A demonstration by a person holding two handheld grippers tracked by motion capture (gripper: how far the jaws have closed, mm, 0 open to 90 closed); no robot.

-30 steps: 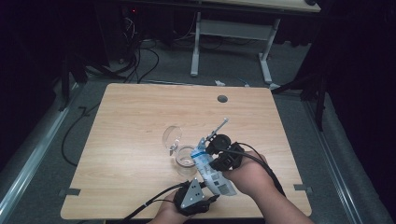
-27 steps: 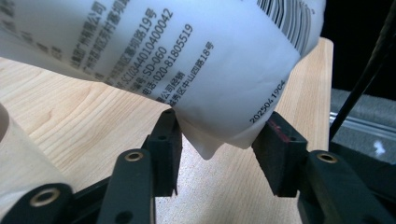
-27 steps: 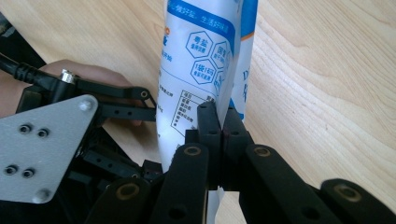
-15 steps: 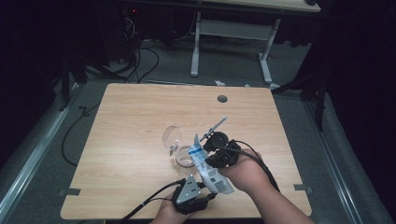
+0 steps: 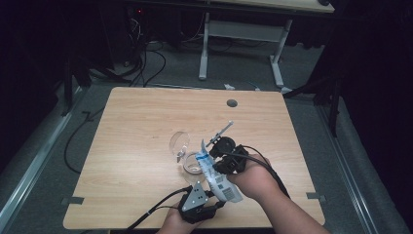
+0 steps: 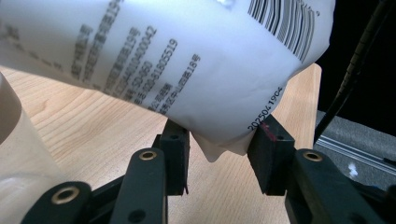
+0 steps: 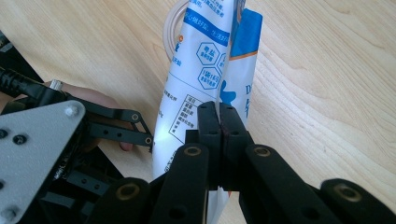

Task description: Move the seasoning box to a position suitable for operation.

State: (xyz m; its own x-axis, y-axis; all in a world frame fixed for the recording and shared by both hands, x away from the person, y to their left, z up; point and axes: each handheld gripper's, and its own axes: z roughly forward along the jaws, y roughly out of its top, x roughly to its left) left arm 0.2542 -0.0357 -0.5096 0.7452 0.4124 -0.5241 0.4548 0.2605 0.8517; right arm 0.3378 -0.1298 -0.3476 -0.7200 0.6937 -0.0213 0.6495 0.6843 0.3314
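Note:
A white and blue printed pouch [image 5: 216, 176] hangs tilted over the table's front edge. My right gripper [image 5: 206, 157] is shut on the flat seam near its upper end; in the right gripper view the jaws [image 7: 218, 112] pinch that seam. My left gripper [image 5: 216, 194] holds the lower end. Its jaws have just been closing, and in the left gripper view its pads [image 6: 175, 140] press both sides of the pouch's bottom corner [image 6: 215, 140]. A clear glass [image 5: 192, 165] stands just behind the pouch, its rim [image 7: 172, 28] visible beyond it.
A second clear glass piece [image 5: 179, 143] lies beside the standing one. The wooden table [image 5: 146, 122] has a round cable hole [image 5: 232, 103] at the back. Both grippers' cables trail off the front edge. A desk frame and cables sit on the floor behind.
The right gripper has shifted slightly left and lifted the pouch's upper end, so the pouch stands steeper. The left gripper has stayed at the front edge, under the pouch's lower end.

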